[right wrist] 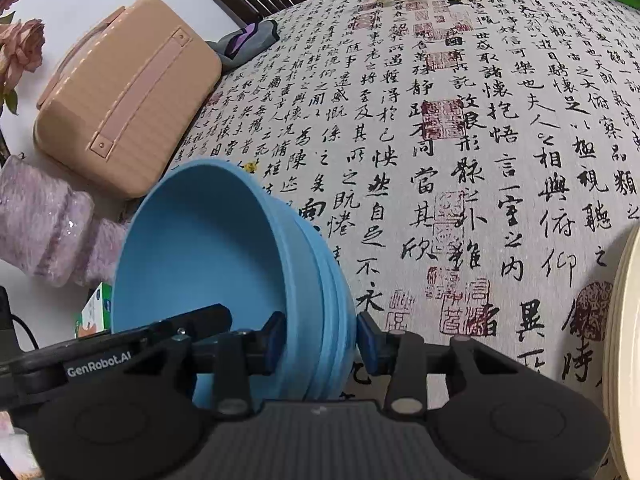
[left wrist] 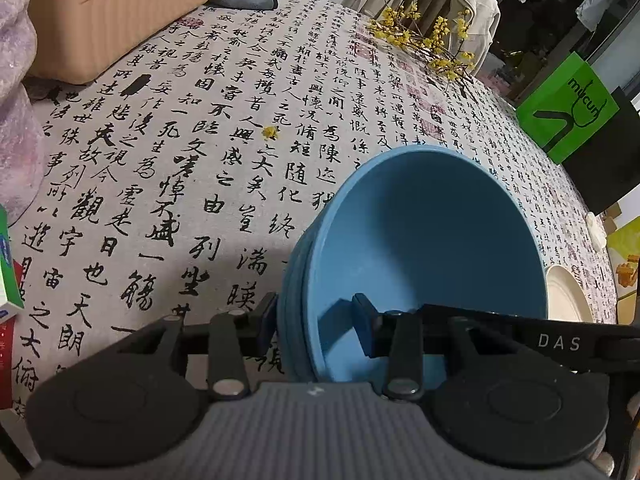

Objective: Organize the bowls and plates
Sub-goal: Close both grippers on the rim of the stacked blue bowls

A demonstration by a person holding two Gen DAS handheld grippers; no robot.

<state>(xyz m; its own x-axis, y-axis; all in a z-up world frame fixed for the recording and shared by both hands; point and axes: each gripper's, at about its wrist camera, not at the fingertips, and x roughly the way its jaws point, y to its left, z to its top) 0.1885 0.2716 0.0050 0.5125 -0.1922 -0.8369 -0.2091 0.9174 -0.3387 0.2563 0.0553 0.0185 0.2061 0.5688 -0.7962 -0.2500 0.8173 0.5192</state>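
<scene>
We've got the stack of blue bowls [left wrist: 432, 240] clamped from both sides: left gripper [left wrist: 316, 326] jaws pinch its left rim, one pad outside, one inside; right gripper [right wrist: 320, 338] jaws pinch the right rim likewise. The stack sits on the calligraphy-cloth desk [left wrist: 180, 160]. Cream plate [left wrist: 566, 296] just right of it. Wide bare cloth far of the bowls; pink case [right wrist: 124, 108] far left, yellow flowers [left wrist: 432, 36] at the far edge.
</scene>
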